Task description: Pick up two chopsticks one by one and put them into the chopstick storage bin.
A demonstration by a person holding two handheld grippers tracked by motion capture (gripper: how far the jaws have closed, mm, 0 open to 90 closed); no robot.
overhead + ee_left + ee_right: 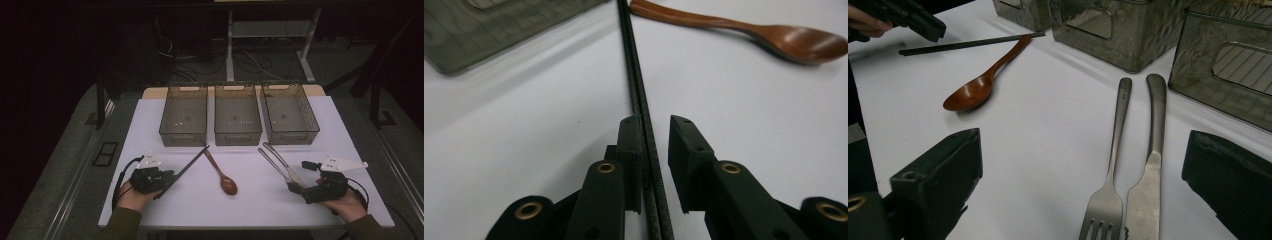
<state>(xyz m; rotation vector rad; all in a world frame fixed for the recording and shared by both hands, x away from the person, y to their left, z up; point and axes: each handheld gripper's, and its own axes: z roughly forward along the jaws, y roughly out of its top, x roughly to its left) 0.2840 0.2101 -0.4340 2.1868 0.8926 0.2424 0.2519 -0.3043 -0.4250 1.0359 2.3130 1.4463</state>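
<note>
On the near left part of the white table (150, 200), the left gripper (655, 131) straddles a pair of black chopsticks (636, 80), which lie side by side and run away towards the leftmost of three smoky plastic bins (184, 114). The jaws are not yet clamped: one pad sits against the chopsticks, while a gap shows between them and the other pad. To do the grasp well, I would bring that free pad in squarely so both sticks are caught together and neither rolls out, then lift level, since the long free end will swing.

The wooden spoon (769, 34) lies just beside the far tips of the chopsticks, close enough to be nudged if the sticks pivot. The bin's near wall is also close to those tips, so the lift should rise before going forward.

The right gripper (1083, 185) rests with jaws spread wide, a steel fork (1113, 165) and table knife (1150, 165) lying between them untouched. Bare table lies between spoon and fork.
</note>
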